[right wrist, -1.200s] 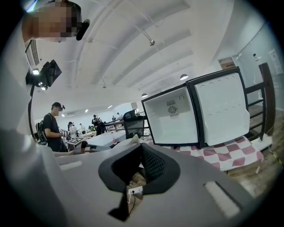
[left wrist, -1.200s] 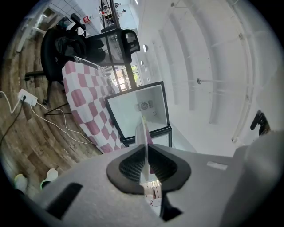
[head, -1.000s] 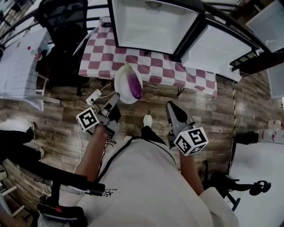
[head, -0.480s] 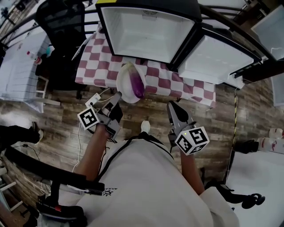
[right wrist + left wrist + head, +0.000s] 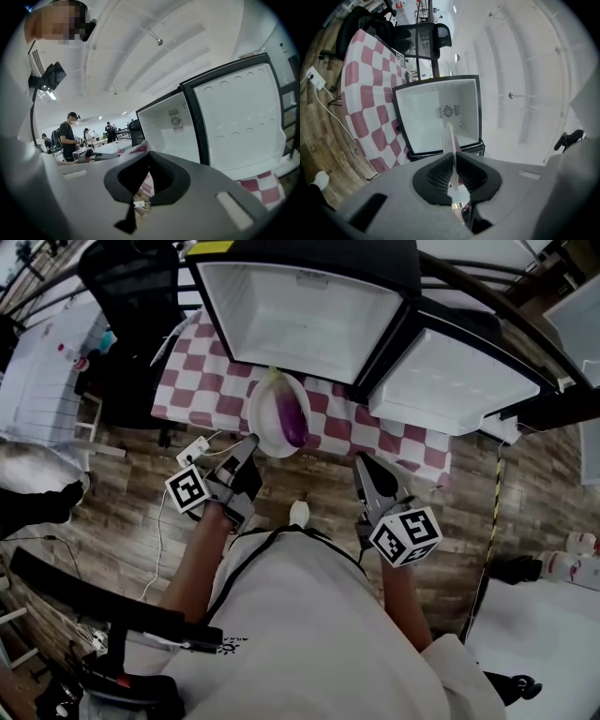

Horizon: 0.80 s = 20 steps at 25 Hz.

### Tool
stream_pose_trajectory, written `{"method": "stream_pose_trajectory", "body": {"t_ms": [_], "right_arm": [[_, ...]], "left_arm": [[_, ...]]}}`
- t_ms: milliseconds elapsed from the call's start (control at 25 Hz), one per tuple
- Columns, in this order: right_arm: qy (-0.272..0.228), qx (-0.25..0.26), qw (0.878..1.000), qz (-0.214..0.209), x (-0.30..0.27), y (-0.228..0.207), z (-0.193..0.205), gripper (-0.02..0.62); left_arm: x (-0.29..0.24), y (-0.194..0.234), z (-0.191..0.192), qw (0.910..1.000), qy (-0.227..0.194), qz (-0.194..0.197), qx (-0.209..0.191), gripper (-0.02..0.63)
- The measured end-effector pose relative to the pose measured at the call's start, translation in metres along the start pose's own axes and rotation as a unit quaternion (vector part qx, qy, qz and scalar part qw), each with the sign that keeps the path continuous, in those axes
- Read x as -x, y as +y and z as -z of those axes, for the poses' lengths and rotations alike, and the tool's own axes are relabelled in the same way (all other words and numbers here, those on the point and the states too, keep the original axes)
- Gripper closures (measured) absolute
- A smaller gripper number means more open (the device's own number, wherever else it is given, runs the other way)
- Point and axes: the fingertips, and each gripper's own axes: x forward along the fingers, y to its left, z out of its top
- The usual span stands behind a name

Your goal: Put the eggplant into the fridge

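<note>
Here, clenched on the near rim of a white plate with the fingers of the left gripper, the plate held face up just beyond those fingertips. On the plate, lying lengthwise away from the fingers: the eggplant, purple, pale stem end farthest out, not yet in the fridge. Straight past the plate, on a surface draped in a red-and-white checked cloth: the fridge, with its door swung wide to the right of the fingers and bare white walls inside. Right of the plate and about level with the left fingers: the right gripper, fingers pinched together with nothing between them, clear of plate and eggplant. From the head view alone: both grippers at once, the eggplant's whole length, the wooden floor below, a power strip just left of the left fingers. From the left gripper view alone: the plate edge-on, a thin white blade squeezed between the pads. Sharp in both gripper views: a round fan grille in the fridge's back wall, dead ahead of the fingers. From the right gripper view alone: the pads meeting at their tips, the dimpled inner face of the door beyond them, and people standing well off to the left of the fingers.
</note>
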Motion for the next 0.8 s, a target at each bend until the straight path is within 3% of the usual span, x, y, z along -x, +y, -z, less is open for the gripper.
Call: {"method": "stream_pose_trajectory", "body": {"t_ms": [360, 800], "right_arm": [[0.004, -0.003, 1.0, -0.02, 0.0, -0.025, -0.004, 0.589], [0.009, -0.011, 1.0, -0.02, -0.021, -0.029, -0.004, 0.589]], "left_arm": [[-0.02, 0.005, 0.013, 0.9999, -0.011, -0.004, 0.007, 0.577], [-0.037, 0.014, -0.003, 0.9999, -0.004, -0.001, 0.014, 0.577]]}}
